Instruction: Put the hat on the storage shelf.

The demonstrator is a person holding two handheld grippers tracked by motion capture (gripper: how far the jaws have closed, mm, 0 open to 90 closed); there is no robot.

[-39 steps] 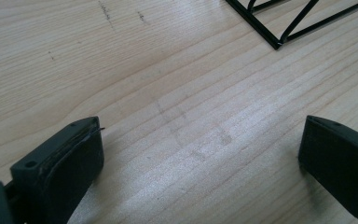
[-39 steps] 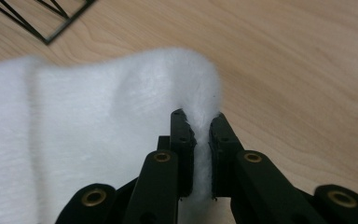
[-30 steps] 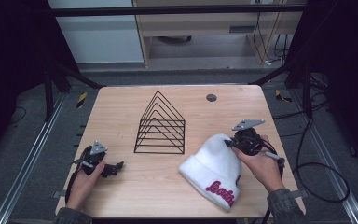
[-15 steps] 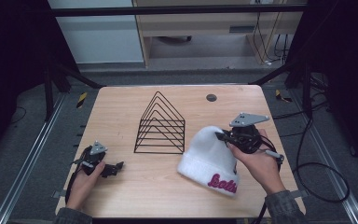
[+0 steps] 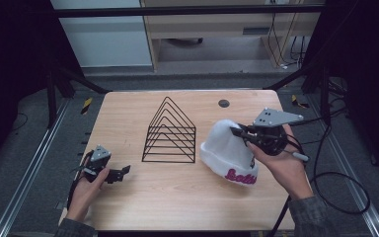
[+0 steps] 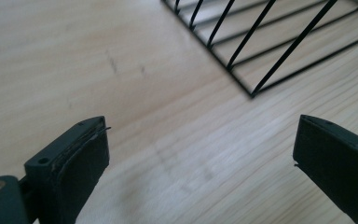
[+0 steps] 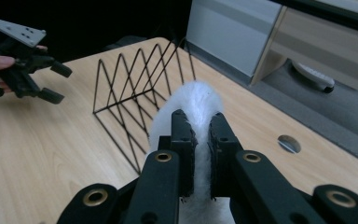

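A white knit beanie with pink lettering hangs off the table at the right, its top pinched by my right gripper, which is shut on it. In the right gripper view the two black jaws squeeze the white fabric between them. A black wire rack of triangular dividers stands mid-table, just left of the beanie. My left gripper rests low at the table's front left, open, with bare wood between its fingers and the rack's corner ahead.
A round cable hole sits in the tabletop behind the beanie. Black cables trail off the right edge. Metal rails run along both sides of the wooden table, and a cabinet stands beyond its far edge.
My right gripper has risen with the beanie, lifting its top so the hat stands up taller and nearer the rack. The left gripper has stayed put.
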